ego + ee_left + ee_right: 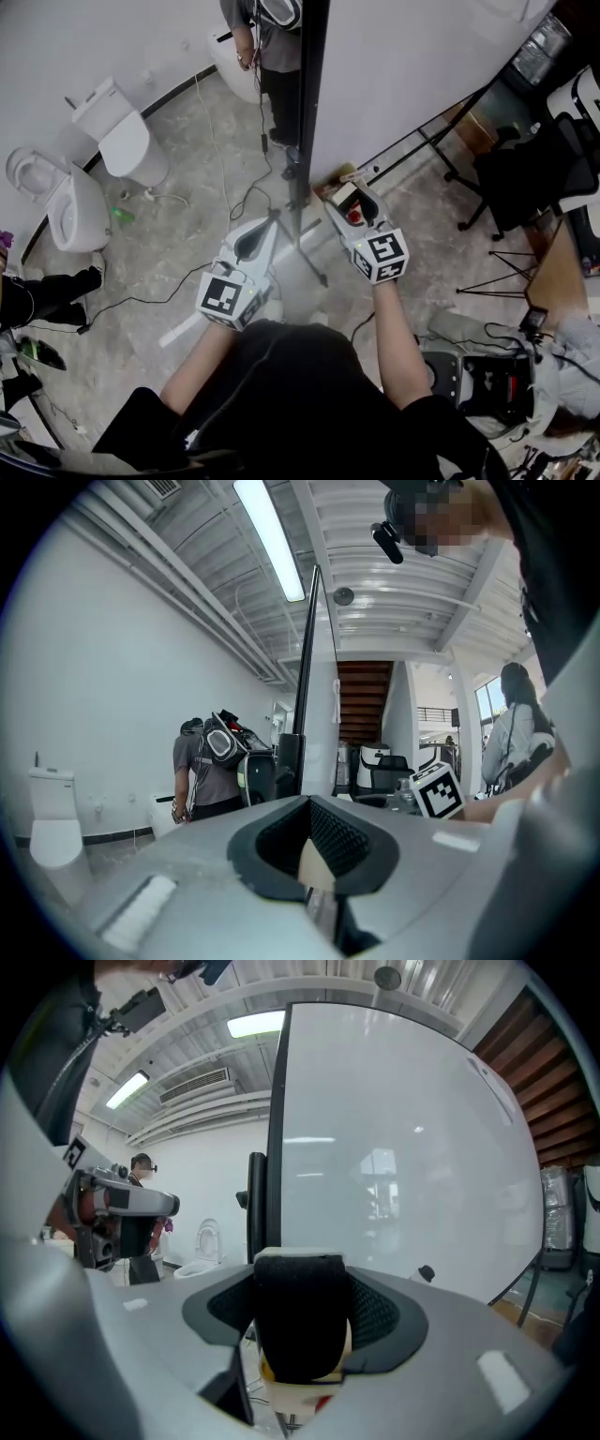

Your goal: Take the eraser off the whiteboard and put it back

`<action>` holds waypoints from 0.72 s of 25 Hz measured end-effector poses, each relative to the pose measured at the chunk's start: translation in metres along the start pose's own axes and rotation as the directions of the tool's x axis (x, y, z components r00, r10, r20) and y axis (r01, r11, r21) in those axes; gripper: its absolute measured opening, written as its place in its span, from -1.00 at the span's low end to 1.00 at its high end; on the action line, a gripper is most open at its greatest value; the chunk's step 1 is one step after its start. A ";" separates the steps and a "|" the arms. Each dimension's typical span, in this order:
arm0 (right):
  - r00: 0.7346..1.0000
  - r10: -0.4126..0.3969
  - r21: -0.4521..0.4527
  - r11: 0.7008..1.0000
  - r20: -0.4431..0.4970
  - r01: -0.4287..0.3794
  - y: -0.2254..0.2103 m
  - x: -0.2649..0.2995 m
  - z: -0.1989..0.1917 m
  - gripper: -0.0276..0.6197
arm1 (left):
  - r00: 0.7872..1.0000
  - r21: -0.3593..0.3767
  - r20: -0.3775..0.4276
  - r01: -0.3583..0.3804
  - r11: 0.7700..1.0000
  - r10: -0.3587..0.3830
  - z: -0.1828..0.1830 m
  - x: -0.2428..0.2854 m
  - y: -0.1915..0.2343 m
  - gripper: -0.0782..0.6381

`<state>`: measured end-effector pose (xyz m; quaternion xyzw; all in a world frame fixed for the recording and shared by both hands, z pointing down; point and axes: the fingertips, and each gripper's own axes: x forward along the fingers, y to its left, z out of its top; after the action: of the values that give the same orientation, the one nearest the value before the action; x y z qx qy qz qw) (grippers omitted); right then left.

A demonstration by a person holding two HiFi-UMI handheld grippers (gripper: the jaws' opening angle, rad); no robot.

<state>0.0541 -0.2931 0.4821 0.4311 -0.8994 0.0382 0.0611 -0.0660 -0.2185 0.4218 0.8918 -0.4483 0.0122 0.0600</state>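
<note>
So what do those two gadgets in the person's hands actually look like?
The left hand-held gripper and the right hand-held gripper are matching light grey plastic shells, each tapering to two jaws lined with black textured pads. Each carries a white cube printed with black square markers at its back. The person wears a black short-sleeved top.

We see the eraser (300,1312) only in part: the right gripper (302,1283) hides its lower end. The whiteboard (422,75) runs off the head view's top edge. There too, a person (267,42) is cut off above the chest.
</note>
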 end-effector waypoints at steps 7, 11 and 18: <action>0.997 -0.026 -0.028 0.999 0.078 0.028 0.004 -0.025 0.038 -0.08 | 1.000 0.022 -0.005 0.031 0.999 -0.030 0.001 0.001 -0.008 -0.77; 0.991 -0.048 -0.032 0.998 0.128 0.052 0.009 -0.047 0.059 -0.08 | 0.998 0.032 0.004 0.062 0.998 -0.062 0.004 0.003 -0.016 -0.77; 0.983 -0.115 -0.034 0.992 0.146 0.121 0.011 -0.085 0.064 -0.08 | 0.992 0.035 0.012 0.124 0.992 -0.125 0.006 0.006 -0.033 -0.77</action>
<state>0.0938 -0.2284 0.4068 0.4839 -0.8749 -0.0162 0.0075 -0.0359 -0.2039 0.4135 0.9190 -0.3920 0.0098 0.0424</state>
